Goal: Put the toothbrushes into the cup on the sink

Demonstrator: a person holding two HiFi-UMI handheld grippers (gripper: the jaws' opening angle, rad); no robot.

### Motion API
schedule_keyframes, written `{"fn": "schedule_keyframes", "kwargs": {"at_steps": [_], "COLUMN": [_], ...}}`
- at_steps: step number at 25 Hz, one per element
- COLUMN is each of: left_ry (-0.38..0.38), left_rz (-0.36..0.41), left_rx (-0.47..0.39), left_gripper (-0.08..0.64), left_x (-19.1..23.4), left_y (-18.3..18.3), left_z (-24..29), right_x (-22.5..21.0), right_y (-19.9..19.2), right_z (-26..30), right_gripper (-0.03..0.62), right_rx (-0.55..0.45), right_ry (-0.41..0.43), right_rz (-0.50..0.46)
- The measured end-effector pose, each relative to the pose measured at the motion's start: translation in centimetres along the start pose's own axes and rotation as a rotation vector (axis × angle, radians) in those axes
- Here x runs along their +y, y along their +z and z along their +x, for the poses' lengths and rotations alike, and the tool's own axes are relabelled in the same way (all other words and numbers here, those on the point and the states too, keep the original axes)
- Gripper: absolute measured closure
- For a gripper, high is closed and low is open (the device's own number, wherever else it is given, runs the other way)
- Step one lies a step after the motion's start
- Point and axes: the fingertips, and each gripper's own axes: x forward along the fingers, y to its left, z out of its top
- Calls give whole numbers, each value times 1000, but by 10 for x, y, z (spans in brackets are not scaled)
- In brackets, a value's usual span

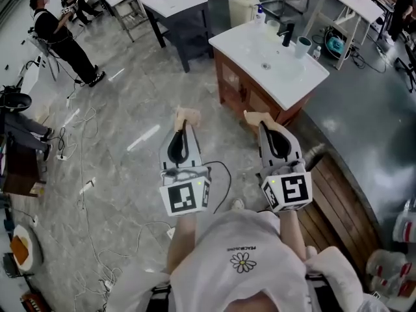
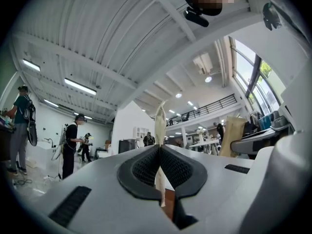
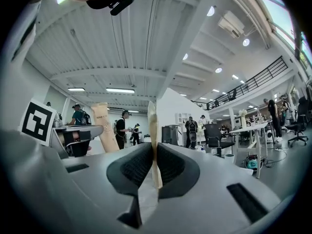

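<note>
Each of my grippers is shut on a flat beige toothbrush, held upright in the air over the floor. In the head view the left gripper holds its toothbrush, and the right gripper holds the other toothbrush. The left gripper view shows its toothbrush edge-on, pinched between the pads of the gripper. The right gripper view shows the same for its toothbrush and gripper. Ahead to the right stands the white sink on a wooden cabinet. The pale cup is beside its black tap.
A wooden platform lies at the right by my feet. Cables trail over the grey floor on the left. A white table and a white bin stand beyond the sink. A person stands far left.
</note>
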Motion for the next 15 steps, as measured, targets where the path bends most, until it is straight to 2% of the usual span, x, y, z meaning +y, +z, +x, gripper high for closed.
{"fn": "schedule_keyframes", "kwargs": {"at_steps": [6,15], "left_ry": [11,82], "left_rz": [-8,-22], "left_rx": [-20,-34], "left_gripper": [545,545], "left_x": [1,22], "left_y": [-3,-8], "left_z": [2,24], "right_x": [3,-19], "right_y": [-11,-14], "right_z": [7,30], "right_gripper": [562,563], "right_rx": [13,14], "right_ry": [27,25], "right_rz": [-15,-15]}}
